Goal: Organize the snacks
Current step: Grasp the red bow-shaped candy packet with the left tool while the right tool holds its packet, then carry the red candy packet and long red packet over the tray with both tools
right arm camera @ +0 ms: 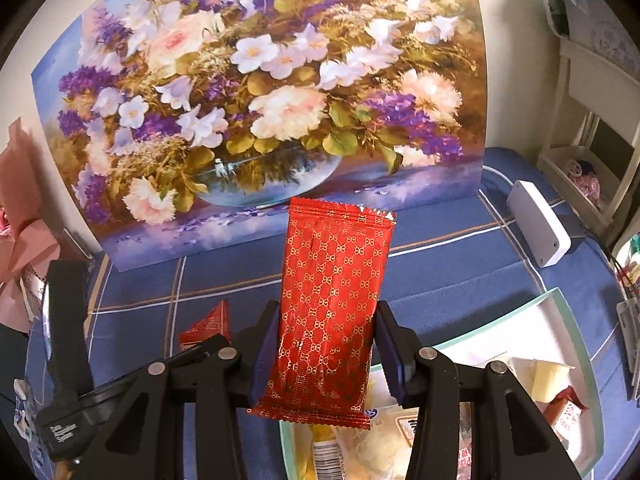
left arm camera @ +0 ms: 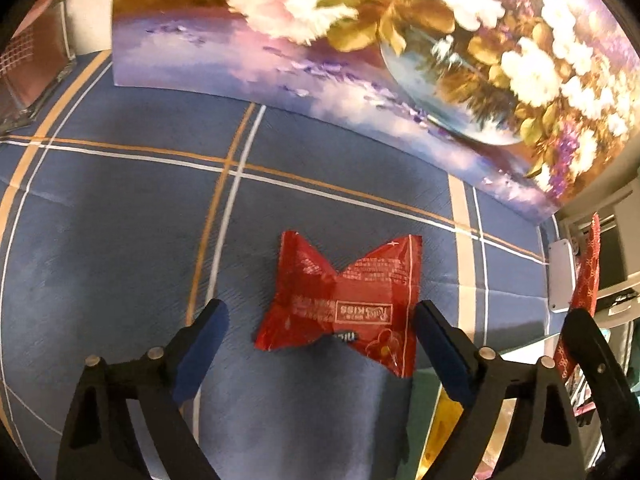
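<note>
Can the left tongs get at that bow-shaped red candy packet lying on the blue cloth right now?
Probably yes. The left tongs are open, with the red candy packet lying flat on the blue tablecloth between and just ahead of their fingers, nothing on top of it.

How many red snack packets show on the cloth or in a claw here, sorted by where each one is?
Lying on the blue cloth: 1, the bow-shaped red packet between the open left claw.
Held in a claw: 1, the long red patterned packet in the right claw, above the tray.
Total: 2. Packets inside the tray are not counted, as they are partly hidden.
</note>
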### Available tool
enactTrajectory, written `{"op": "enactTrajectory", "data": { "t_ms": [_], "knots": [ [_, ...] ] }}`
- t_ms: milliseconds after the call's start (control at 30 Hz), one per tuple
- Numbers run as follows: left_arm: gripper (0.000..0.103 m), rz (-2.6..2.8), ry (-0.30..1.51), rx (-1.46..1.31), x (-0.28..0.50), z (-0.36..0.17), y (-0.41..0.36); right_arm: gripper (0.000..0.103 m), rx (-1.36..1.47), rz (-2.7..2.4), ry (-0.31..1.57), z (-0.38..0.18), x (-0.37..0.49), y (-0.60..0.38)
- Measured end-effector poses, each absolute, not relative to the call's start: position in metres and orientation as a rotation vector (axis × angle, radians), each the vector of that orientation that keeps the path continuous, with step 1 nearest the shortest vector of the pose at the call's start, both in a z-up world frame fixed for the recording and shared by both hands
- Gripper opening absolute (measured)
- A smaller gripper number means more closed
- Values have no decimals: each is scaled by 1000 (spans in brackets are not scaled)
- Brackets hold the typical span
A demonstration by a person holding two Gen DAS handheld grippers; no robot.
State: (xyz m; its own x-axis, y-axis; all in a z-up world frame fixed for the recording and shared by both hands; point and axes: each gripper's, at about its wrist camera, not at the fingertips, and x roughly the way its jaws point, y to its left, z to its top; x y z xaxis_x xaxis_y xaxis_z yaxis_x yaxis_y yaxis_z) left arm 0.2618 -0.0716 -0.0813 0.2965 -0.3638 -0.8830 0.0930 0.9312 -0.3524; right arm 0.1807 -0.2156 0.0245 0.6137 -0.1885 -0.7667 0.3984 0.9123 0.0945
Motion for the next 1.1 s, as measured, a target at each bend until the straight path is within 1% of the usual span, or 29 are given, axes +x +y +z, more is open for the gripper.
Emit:
{"op": "enactTrajectory", "data": {
  "t_ms": [100, 167, 200, 267, 300, 500, 767, 1100],
  "knots": [
    [89, -313, 1245, -250, 264, -88, -77, 49, 271, -341, 854, 20, 183, -218],
    [81, -313, 1244, -255, 265, -92, -81, 49, 275, -341, 861, 16, 184, -219],
    [73, -314, 1243, -253, 263, -92, -82, 49, 277, -341, 863, 15, 184, -220],
    [65, -298, 1234, -227, 262, -92, -84, 49, 281, -341, 867, 13, 184, -221],
    [59, -295, 1228, -222, 262, -92, -85, 49, 281, -340, 868, 12, 184, -221],
    [56, -286, 1214, -247, 256, -90, -74, 49, 278, -335, 876, 9, 182, -219],
    [56, -240, 1162, -314, 232, -70, -51, 49, 265, -320, 898, 8, 175, -211],
    [56, -218, 1092, -369, 193, -31, -31, 49, 262, -297, 889, 43, 151, -195]
  ]
}}
